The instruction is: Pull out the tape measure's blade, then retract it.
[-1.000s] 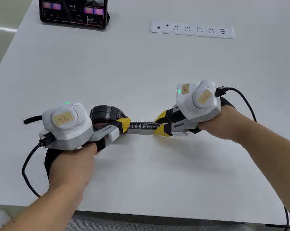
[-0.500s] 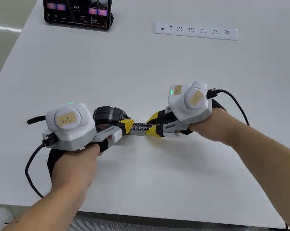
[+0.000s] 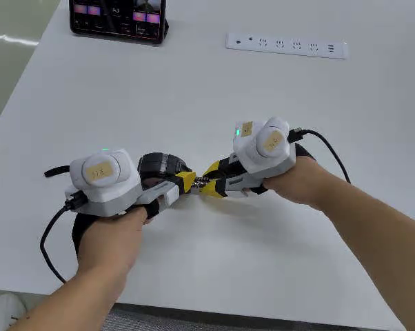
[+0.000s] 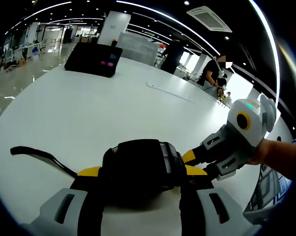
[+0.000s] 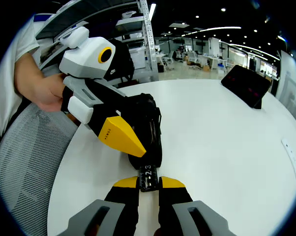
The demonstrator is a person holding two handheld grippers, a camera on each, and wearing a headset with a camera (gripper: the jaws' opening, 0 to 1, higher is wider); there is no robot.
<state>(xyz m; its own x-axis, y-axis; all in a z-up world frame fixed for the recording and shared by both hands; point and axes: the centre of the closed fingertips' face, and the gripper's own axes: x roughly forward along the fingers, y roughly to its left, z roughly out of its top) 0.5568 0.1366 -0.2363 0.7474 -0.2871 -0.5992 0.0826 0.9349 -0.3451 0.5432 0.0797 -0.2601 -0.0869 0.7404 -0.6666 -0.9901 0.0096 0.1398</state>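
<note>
Nearest the person, the left gripper [image 3: 182, 182] has its jaws clamped on either side of the black tape measure case [image 3: 159, 167], which sits on the white desk [image 3: 249, 262]. The left gripper view makes that obvious: the case is wedged right between the two yellow-tipped jaws, and its black wrist strap [image 4: 37, 153] trails off to one side across the desk. Just beside it, the right gripper [image 3: 211, 186] has its jaws closed on the blade [image 5: 148, 178]. In the head view the blade is a tiny sliver between the two grippers, which are pretty much nose to nose. The right gripper view is where you can actually read it: a short bit of blade is out of the case, with "23" printed on it right at the jaw tips. Farther back on the desk there's a white power strip [image 3: 287, 45] and a dark tablet [image 3: 118, 17] with its screen lit.
</note>
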